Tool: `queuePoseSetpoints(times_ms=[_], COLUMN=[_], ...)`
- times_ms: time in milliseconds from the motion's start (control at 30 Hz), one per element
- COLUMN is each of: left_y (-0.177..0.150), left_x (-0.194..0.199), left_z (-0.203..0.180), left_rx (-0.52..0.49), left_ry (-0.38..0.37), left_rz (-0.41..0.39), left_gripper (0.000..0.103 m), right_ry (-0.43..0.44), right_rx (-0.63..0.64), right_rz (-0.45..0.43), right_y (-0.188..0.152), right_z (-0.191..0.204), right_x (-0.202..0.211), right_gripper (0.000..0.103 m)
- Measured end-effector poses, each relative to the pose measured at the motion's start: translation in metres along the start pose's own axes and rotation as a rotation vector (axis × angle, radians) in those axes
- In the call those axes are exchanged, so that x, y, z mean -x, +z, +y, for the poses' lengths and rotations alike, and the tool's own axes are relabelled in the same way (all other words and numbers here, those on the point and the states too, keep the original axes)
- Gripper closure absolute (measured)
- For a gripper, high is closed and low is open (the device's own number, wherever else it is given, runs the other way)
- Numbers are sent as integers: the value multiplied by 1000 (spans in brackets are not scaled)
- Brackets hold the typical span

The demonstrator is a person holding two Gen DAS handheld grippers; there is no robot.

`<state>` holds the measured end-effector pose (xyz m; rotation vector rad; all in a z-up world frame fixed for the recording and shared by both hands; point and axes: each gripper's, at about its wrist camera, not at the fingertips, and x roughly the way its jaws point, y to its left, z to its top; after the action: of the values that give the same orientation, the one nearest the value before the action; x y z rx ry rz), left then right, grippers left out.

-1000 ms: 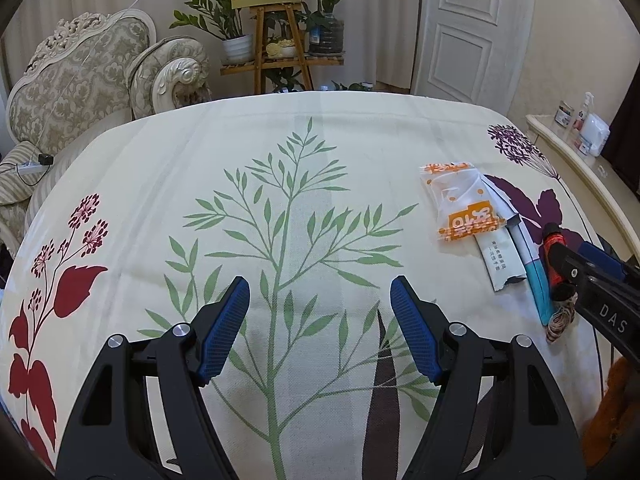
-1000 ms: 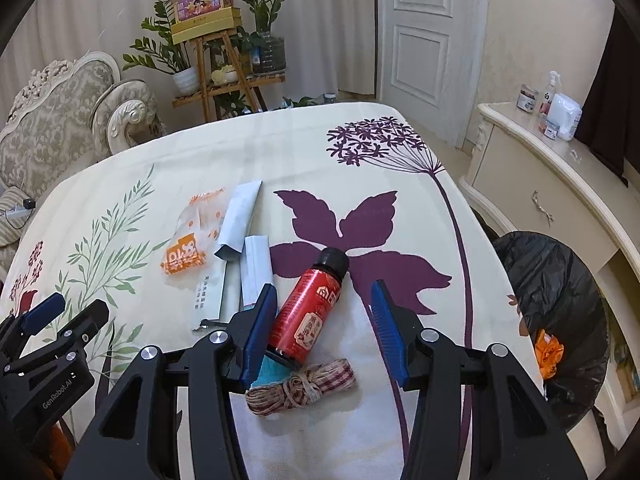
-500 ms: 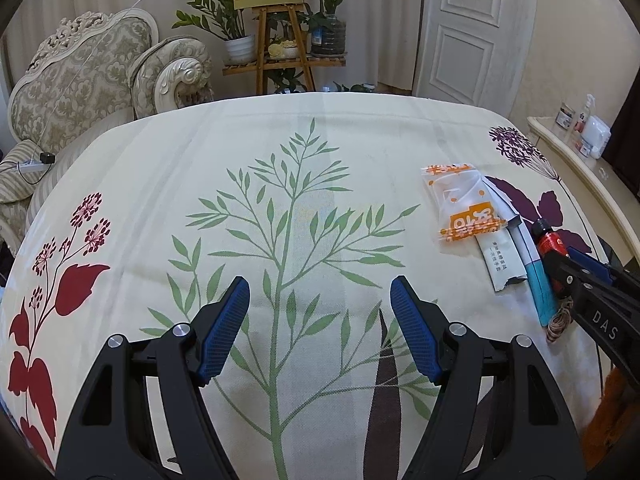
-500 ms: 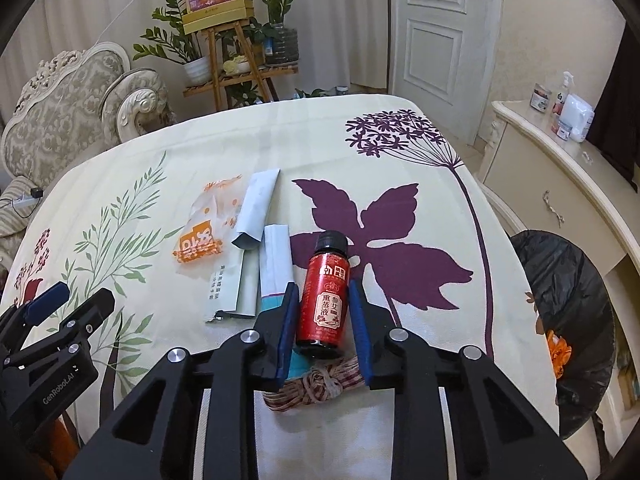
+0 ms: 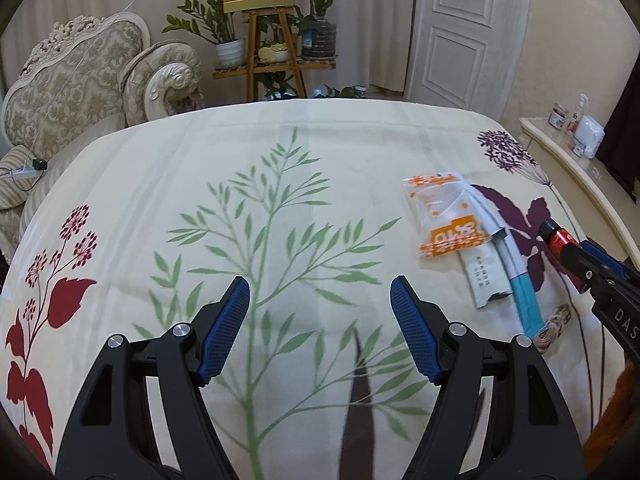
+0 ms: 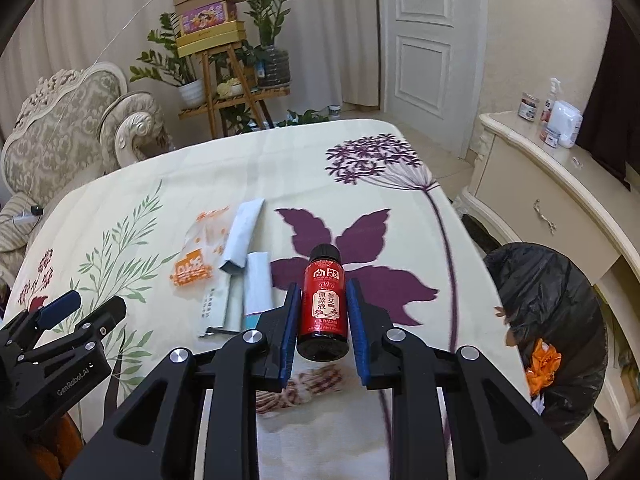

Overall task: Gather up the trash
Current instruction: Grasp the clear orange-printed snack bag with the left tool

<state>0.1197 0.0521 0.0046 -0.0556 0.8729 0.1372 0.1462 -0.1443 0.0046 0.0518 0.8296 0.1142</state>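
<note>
My right gripper (image 6: 323, 304) is shut on a small red bottle (image 6: 325, 302) with a black cap and holds it lifted above the floral tablecloth; the bottle also shows in the left wrist view (image 5: 558, 238). Below it lies a coil of twine (image 6: 304, 390). An orange-and-clear wrapper (image 6: 200, 244), pale paper sachets (image 6: 242, 240) and a blue-tipped tube (image 5: 522, 296) lie left of it. My left gripper (image 5: 320, 328) is open and empty over the green leaf print. A bin with a black bag (image 6: 548, 320) stands right of the table.
The table's right edge (image 6: 476, 248) is close to the bin. A cream sideboard (image 6: 560, 184) with bottles stands behind the bin. An armchair (image 5: 80, 88) and a plant stand (image 5: 272, 40) are beyond the table's far edge.
My right gripper closed on the red bottle, then lifted it off the cloth. The left gripper stayed open and hardly moved.
</note>
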Motion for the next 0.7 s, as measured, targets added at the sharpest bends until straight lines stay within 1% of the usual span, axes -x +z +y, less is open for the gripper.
queuePoseSetpoints(times_ms=[433, 633, 700], left_y=[35, 43, 44], left_x=[-13, -27, -33], left_z=[-47, -61, -64], left_rx=[-53, -71, -78], left_ry=[-67, -89, -86], left_rz=[-29, -23, -17], left_gripper=[32, 29, 26], right_ry=[-12, -13, -14], right_rx=[-47, -57, -60], right_rz=[-13, -9, -8], right_y=[6, 7, 7], right_z=[-29, -36, -37], right_x=[-4, -8, -9], right_gripper=[78, 78, 78])
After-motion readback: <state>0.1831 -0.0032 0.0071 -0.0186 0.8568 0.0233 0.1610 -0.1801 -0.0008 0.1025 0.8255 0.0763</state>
